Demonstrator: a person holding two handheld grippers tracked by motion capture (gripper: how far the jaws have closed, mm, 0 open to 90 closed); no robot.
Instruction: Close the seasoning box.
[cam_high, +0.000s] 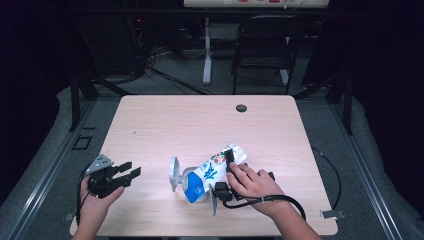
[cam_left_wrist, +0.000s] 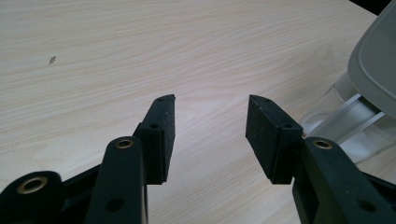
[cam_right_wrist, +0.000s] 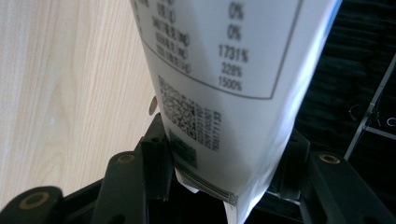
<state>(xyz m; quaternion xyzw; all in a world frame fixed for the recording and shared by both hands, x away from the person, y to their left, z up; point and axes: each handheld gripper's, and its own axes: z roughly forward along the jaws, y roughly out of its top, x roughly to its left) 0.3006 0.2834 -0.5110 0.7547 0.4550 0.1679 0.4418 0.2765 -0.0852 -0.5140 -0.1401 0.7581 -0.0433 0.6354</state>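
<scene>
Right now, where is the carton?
In the high view the carton is right of the table's centre, near the front edge, clamped in the right gripper and tipped towards the clear container with its grey lid open.

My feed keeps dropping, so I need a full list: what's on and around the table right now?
table: one, light wood, centre of the high view
carton: one, white and blue, tilted over the container, shut in the right claw
container: one, clear with grey hinged lid open, under the carton's low end
folding chair: one, black, beyond the far edge
cables: several, black, on the floor behind
left claw: black, open, near left edge, holding nothing
right claw: black, on the carton's upper end
</scene>
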